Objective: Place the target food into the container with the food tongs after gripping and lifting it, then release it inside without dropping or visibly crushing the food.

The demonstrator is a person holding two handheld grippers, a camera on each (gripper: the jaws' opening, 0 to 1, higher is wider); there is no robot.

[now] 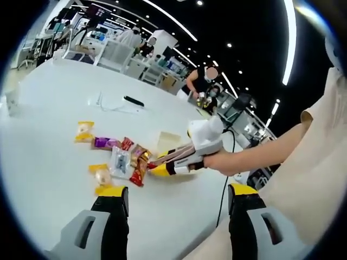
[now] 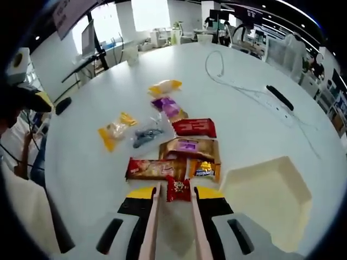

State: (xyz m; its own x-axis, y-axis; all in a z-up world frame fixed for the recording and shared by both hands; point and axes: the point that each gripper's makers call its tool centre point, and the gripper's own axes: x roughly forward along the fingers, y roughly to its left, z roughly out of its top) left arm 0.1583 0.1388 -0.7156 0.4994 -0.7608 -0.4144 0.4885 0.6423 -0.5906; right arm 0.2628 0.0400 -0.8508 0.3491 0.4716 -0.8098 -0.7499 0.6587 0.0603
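Note:
A small red packet (image 2: 178,189) sits between the tips of the cream food tongs (image 2: 153,222), at the near edge of a pile of snack packets. My right gripper (image 2: 176,194) is shut on the tongs, whose arms lie almost closed on the packet. I cannot tell whether the packet is off the table. The cream container (image 2: 271,197) stands empty just right of the tongs. In the left gripper view, the right gripper (image 1: 162,169), held by a hand, points its tongs (image 1: 152,164) into the pile, with the container (image 1: 167,140) behind it. My left gripper (image 1: 178,196) hangs open above the table.
More packets lie on the white table (image 2: 81,179): a yellow one (image 2: 115,131), a clear one (image 2: 146,135), a purple one (image 2: 168,106), a large red one (image 2: 194,127) and a gold one (image 2: 188,147). A white cable (image 2: 238,86) and a black bar (image 2: 280,97) lie beyond. A person (image 1: 203,81) stands at the far side.

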